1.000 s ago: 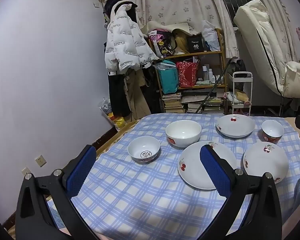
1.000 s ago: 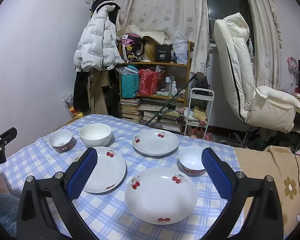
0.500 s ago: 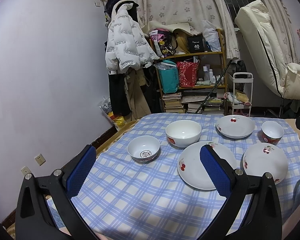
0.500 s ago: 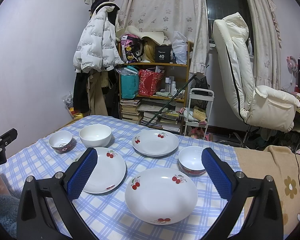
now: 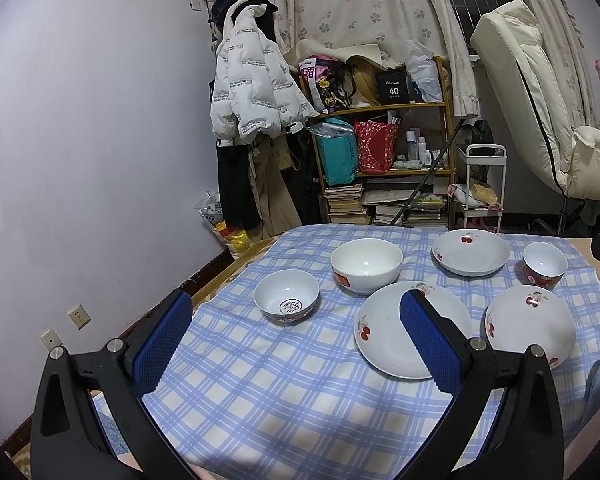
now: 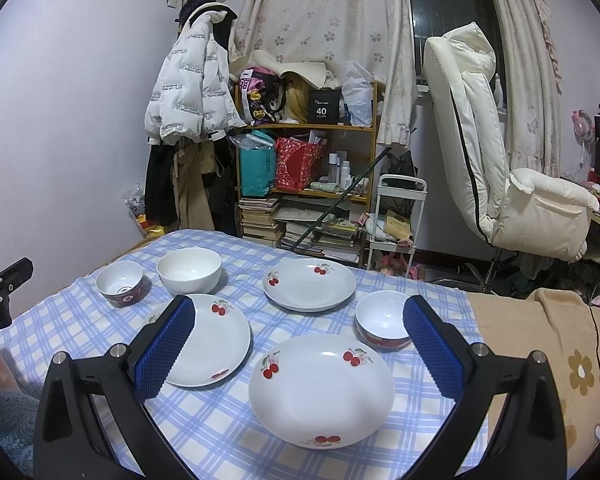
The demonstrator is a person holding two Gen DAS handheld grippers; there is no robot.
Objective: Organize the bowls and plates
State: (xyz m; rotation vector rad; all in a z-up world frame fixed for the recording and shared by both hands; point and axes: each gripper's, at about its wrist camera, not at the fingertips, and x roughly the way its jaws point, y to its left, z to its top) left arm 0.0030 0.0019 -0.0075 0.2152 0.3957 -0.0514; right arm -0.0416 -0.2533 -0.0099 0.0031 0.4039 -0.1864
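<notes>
Nothing has shifted over the last second: your left gripper [image 5: 296,336] stays wide open and empty above the near edge of the checked tabletop [image 5: 284,400], with the small patterned bowl [image 5: 286,295], the large white bowl [image 5: 366,265] and the flat cherry plate [image 5: 384,332] ahead of it. Further right sit the deep cherry plate [image 6: 309,284], the nearest cherry plate [image 6: 321,390] and the small red-based bowl [image 6: 382,325], all apart and unstacked. Your right gripper [image 6: 298,350] also hovers open and empty, so no sorting has begun and any piece can go first.
</notes>
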